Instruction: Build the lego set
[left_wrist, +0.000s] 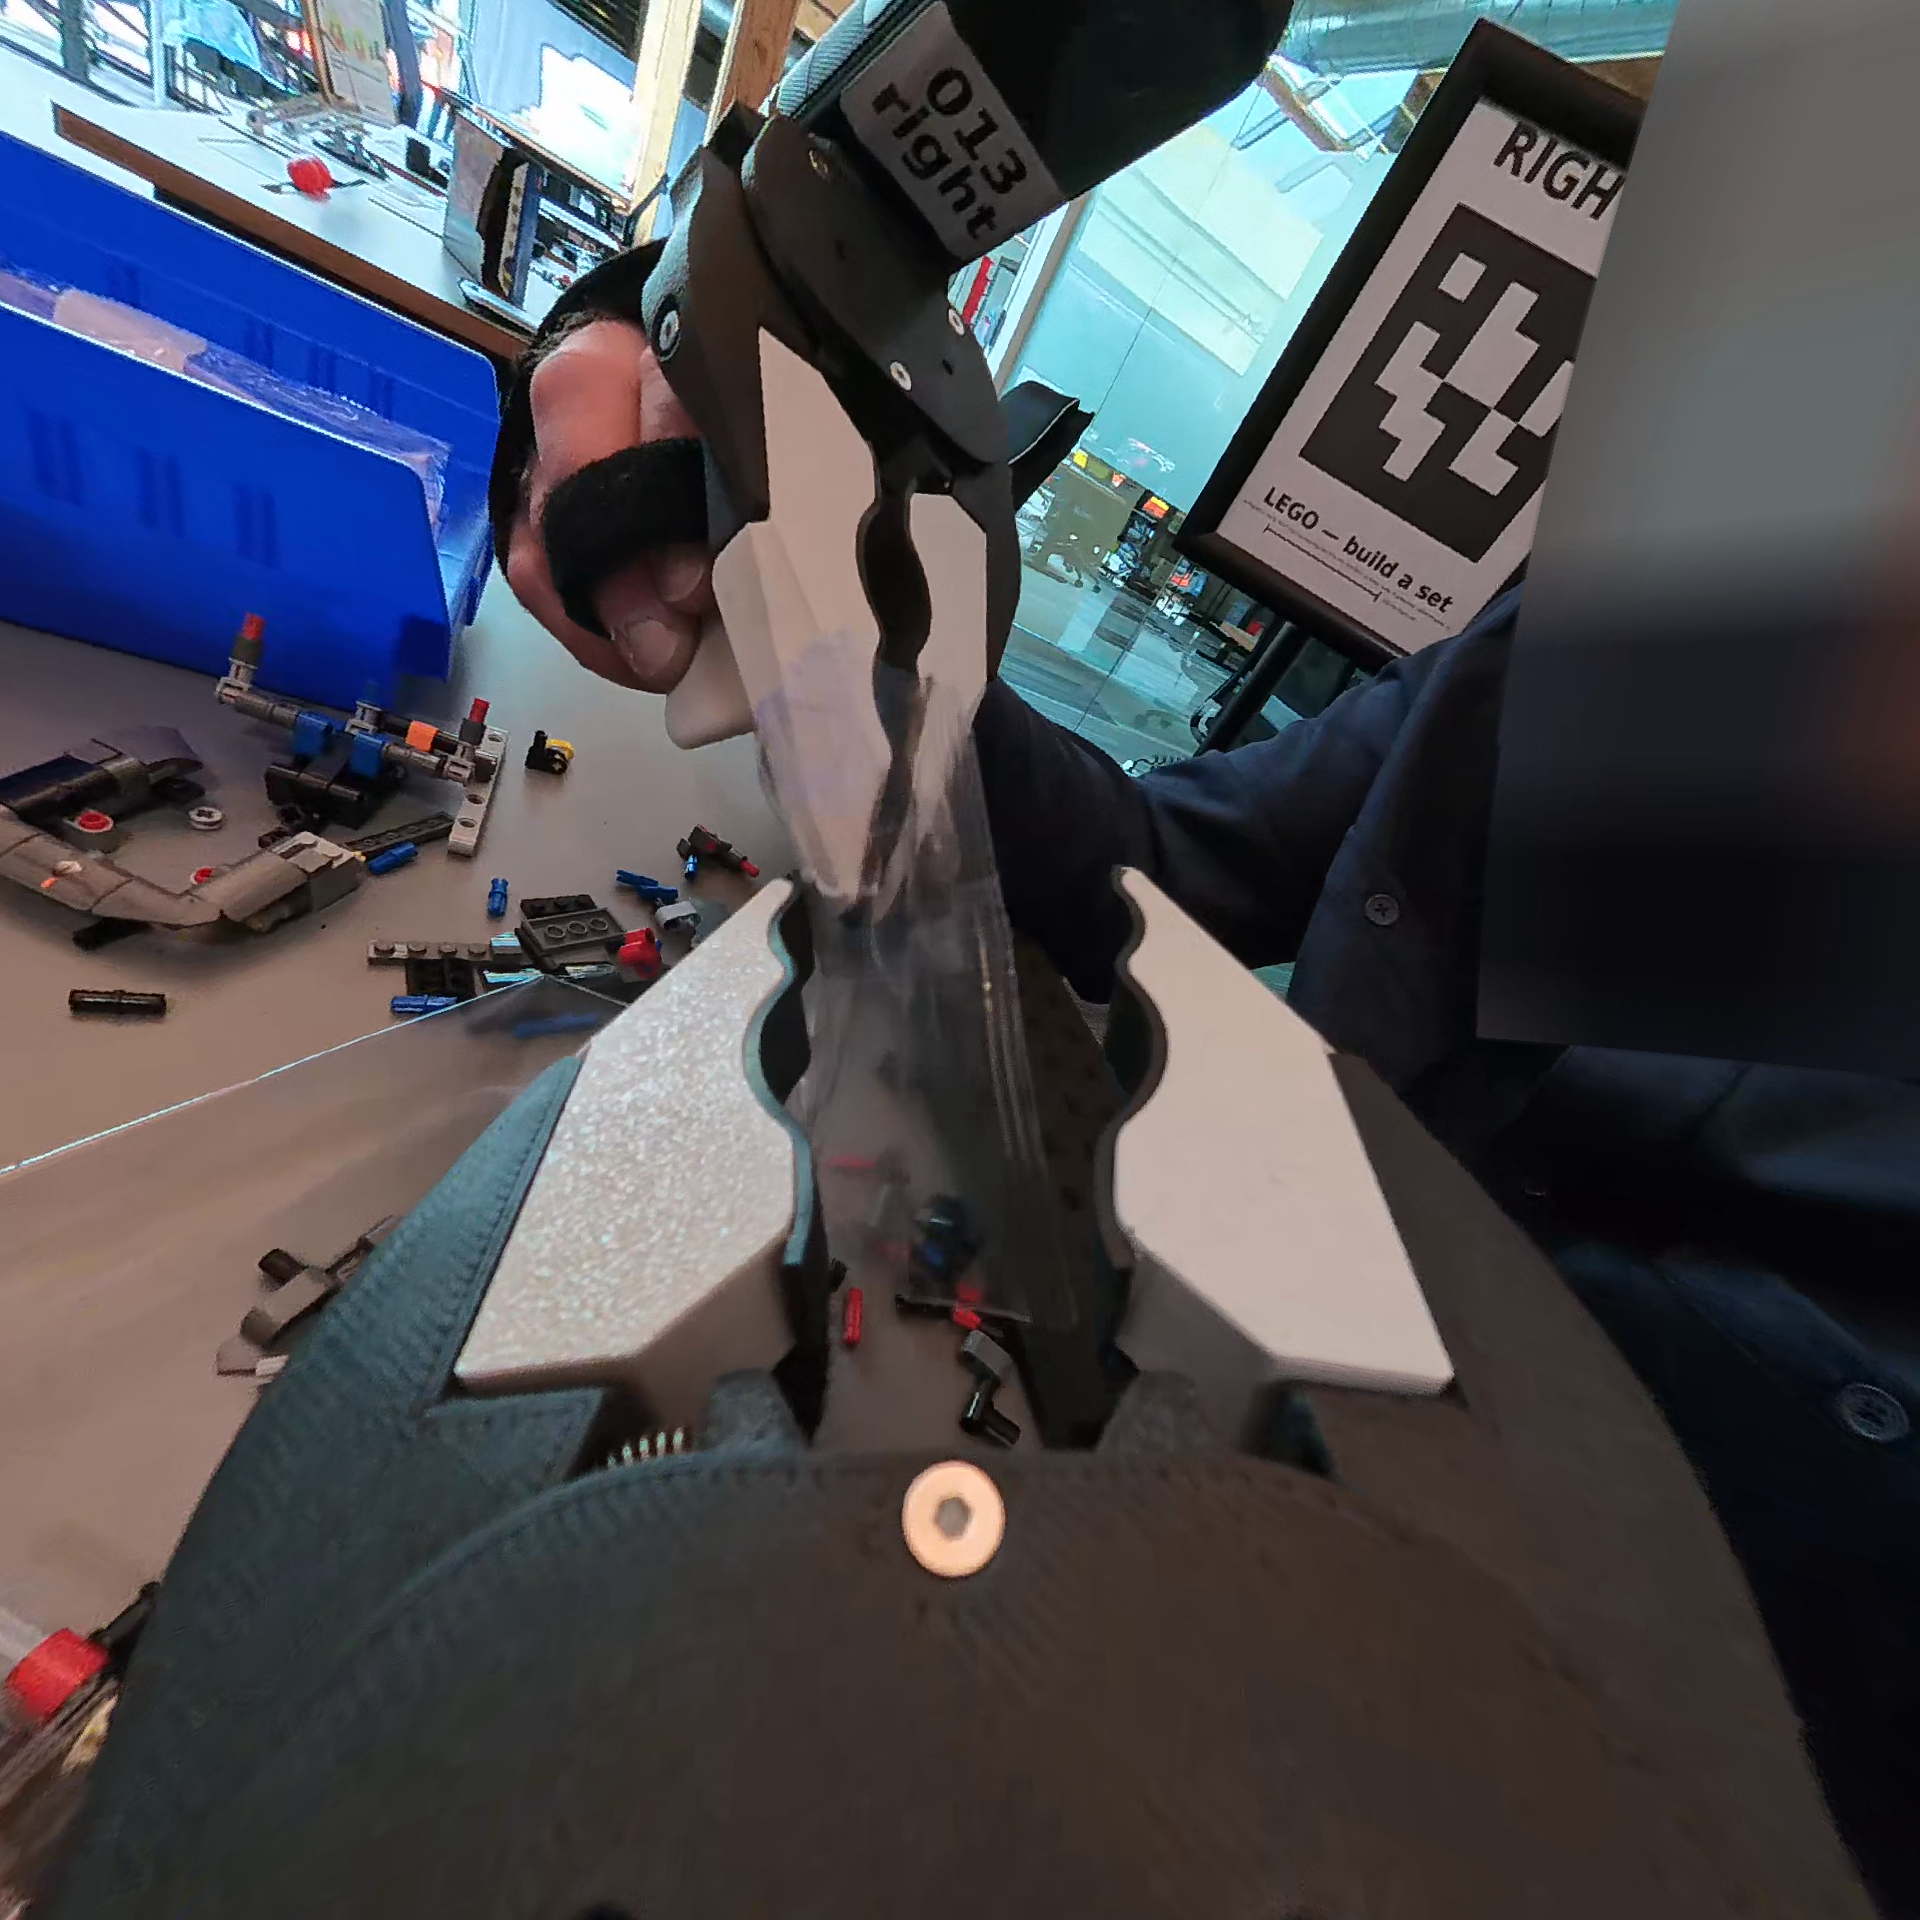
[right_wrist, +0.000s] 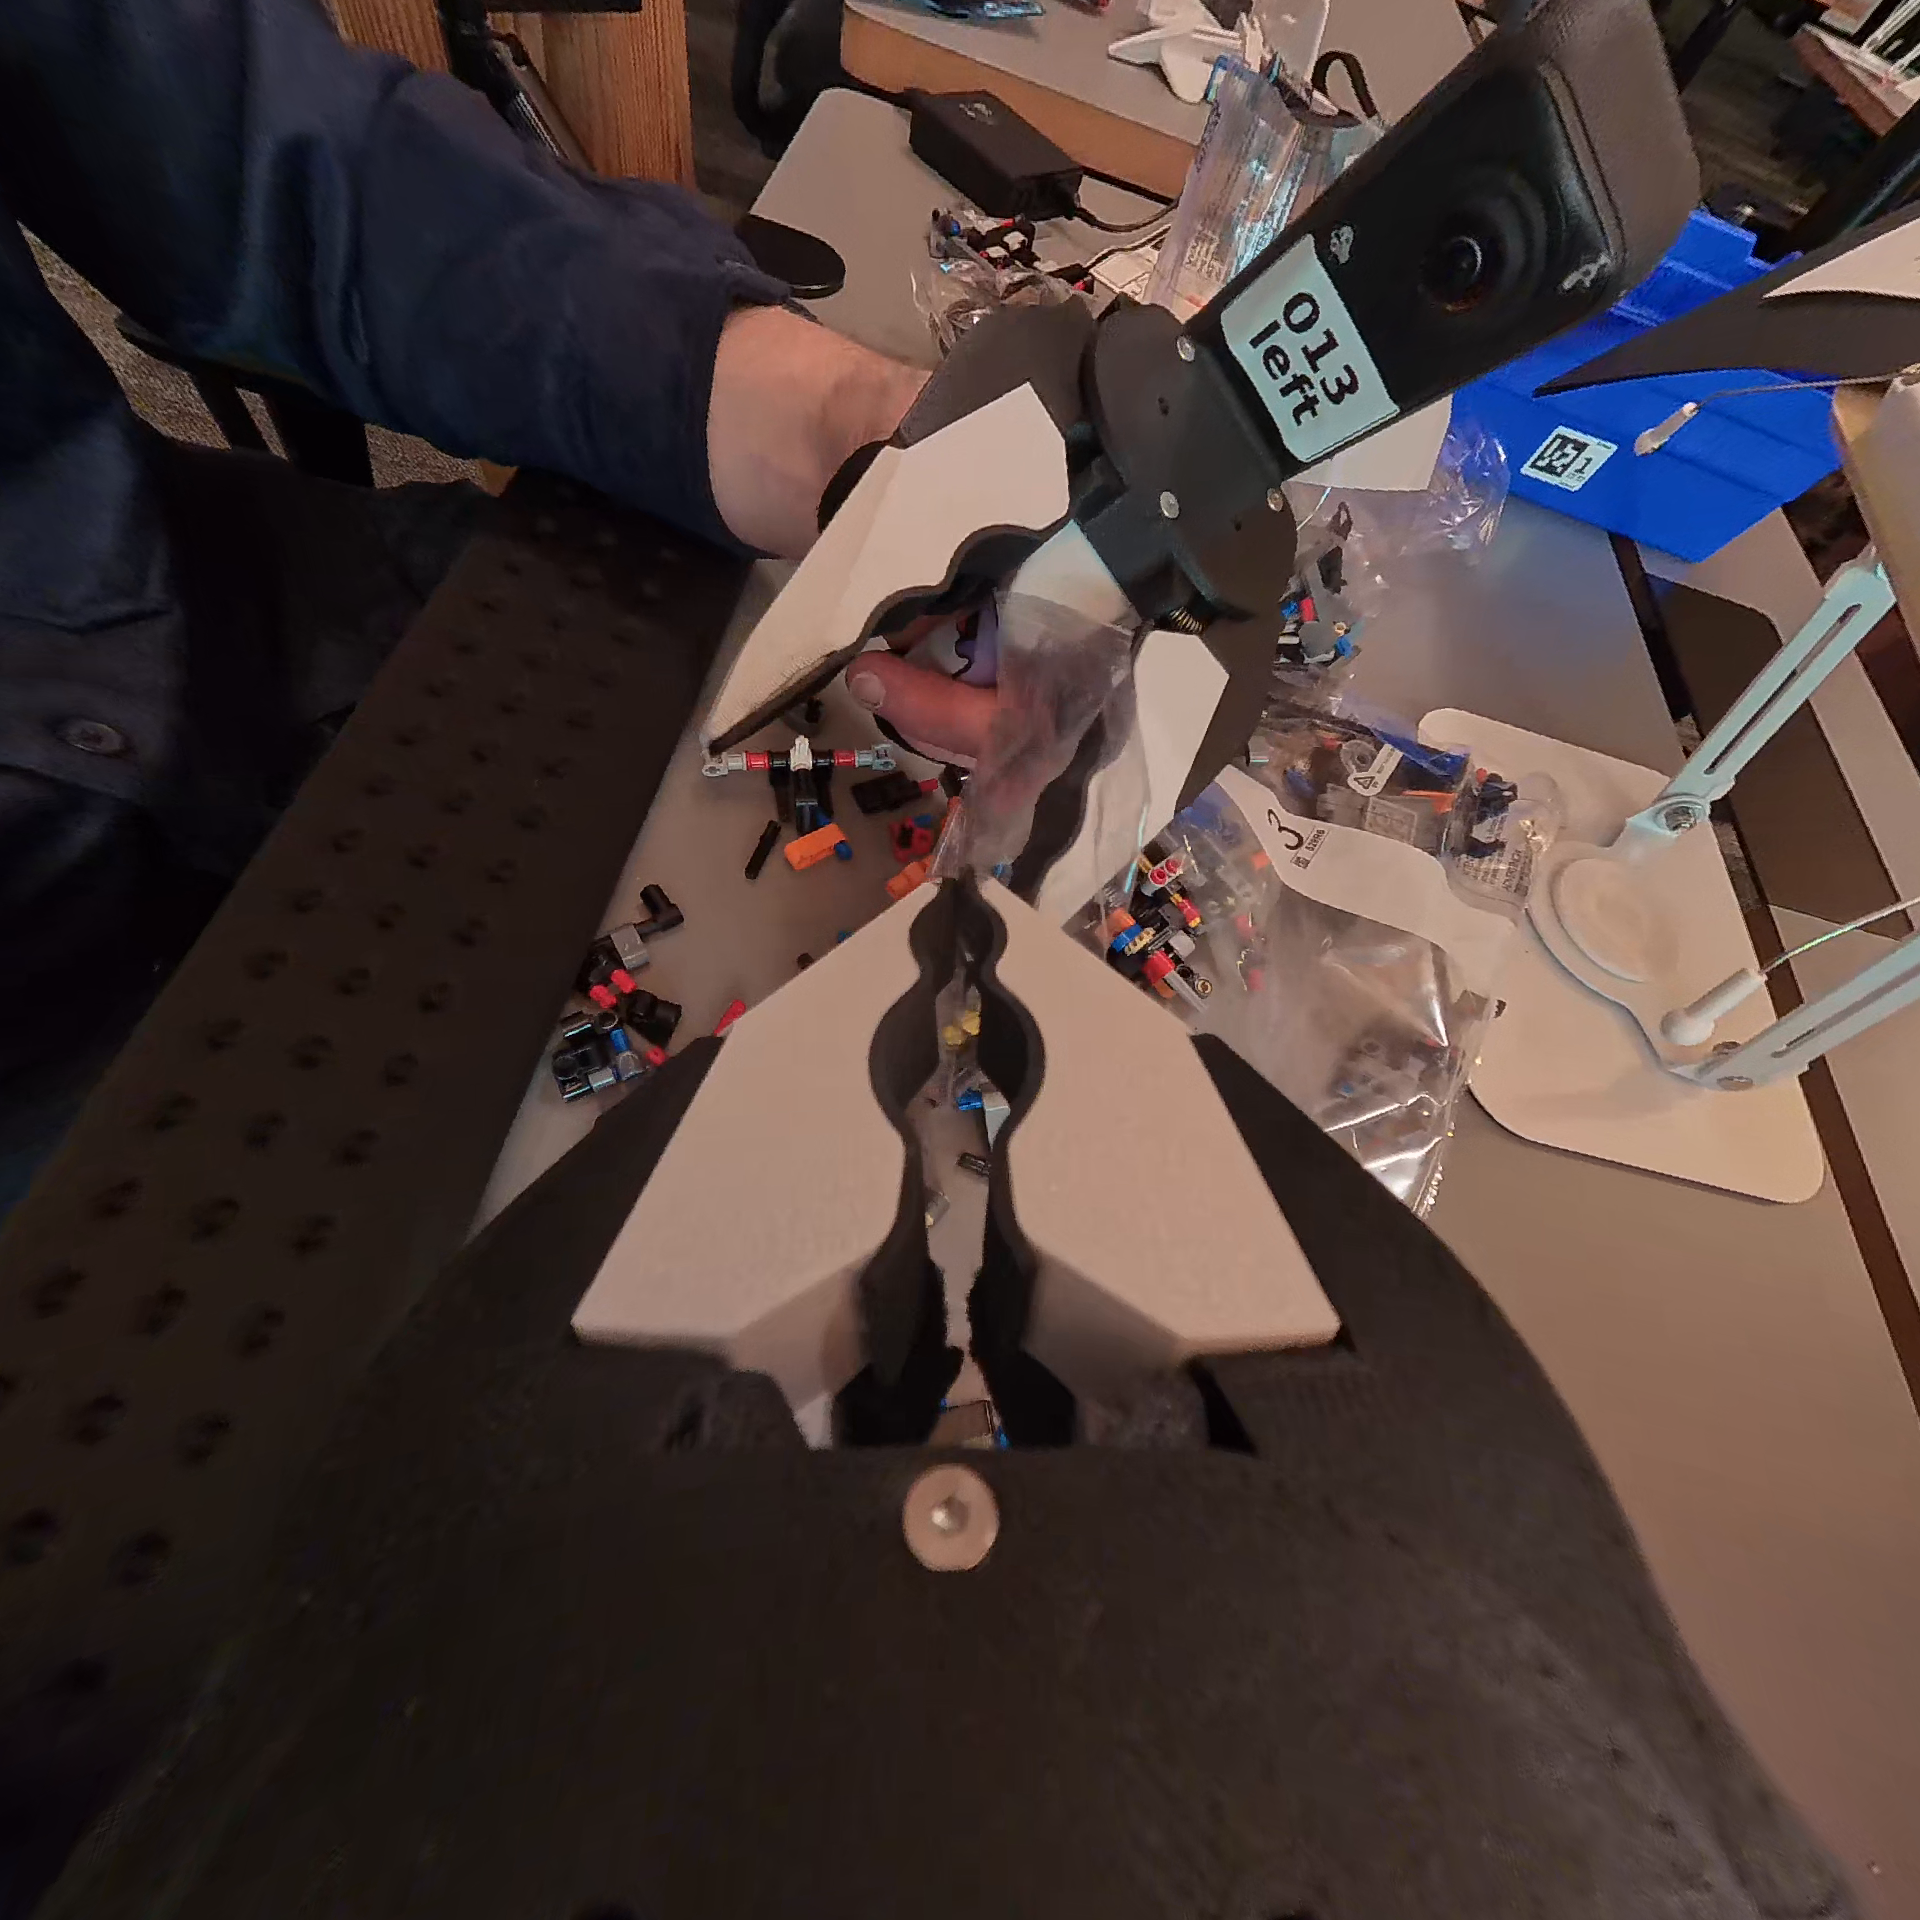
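Right gripper (right_wrist: 961, 894), scalloped white fingers pinched tight on crinkly clear plastic bag (right_wrist: 1023, 748); left gripper (left_wrist: 961, 904) jaws apart w/ bag between, grip unclear; loose bricks (left_wrist: 540, 925) on grey table (left_wrist: 260, 1049)

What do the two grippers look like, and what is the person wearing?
Both the left gripper and the right gripper have black, ridged plastic bodies, pale grey fingers with wavy black inner edges, and a silver screw. Each carries a label. The left one has a round camera lens. The person wears a dark blue buttoned sleeve and a black finger strap.
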